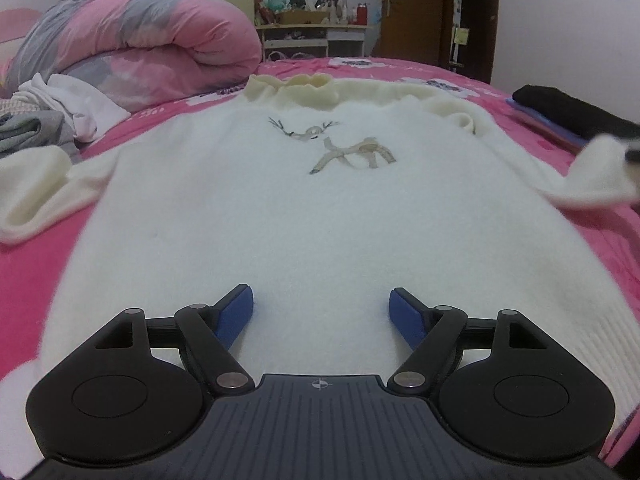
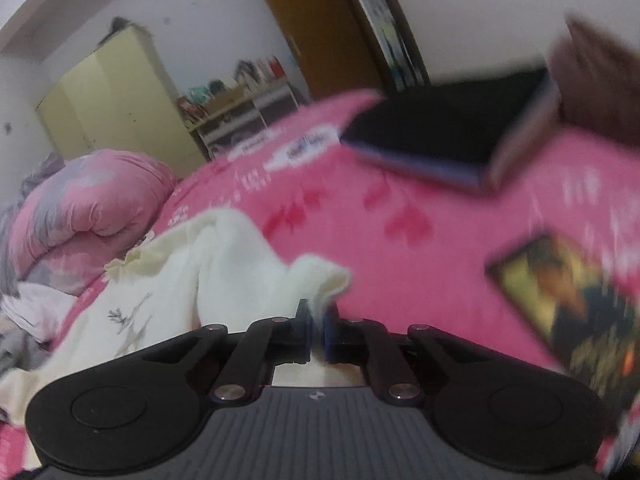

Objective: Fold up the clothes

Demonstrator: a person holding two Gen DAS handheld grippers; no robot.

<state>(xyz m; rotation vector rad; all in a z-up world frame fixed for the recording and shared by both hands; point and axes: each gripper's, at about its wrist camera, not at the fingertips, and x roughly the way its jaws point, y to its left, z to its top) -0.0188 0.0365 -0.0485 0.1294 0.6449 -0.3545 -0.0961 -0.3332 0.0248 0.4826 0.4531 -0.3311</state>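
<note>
A white fuzzy sweater (image 1: 304, 216) with a deer picture on its chest lies flat, front up, on the pink bed (image 1: 24, 280). My left gripper (image 1: 321, 312) hovers over the sweater's lower part, its blue pads wide apart and nothing between them. The sweater's left sleeve (image 1: 32, 196) lies out to the side. Its right sleeve (image 1: 596, 176) is lifted at the far right. In the right wrist view my right gripper (image 2: 318, 330) is shut on that sleeve's cuff (image 2: 320, 276), with cloth bunched between the pads.
A rolled pink and grey quilt (image 1: 136, 44) and a heap of white and grey clothes (image 1: 52, 116) lie at the back left. Dark folded garments (image 2: 452, 132) and a colourful book (image 2: 568, 300) rest on the bed to the right. Shelves and a door stand beyond.
</note>
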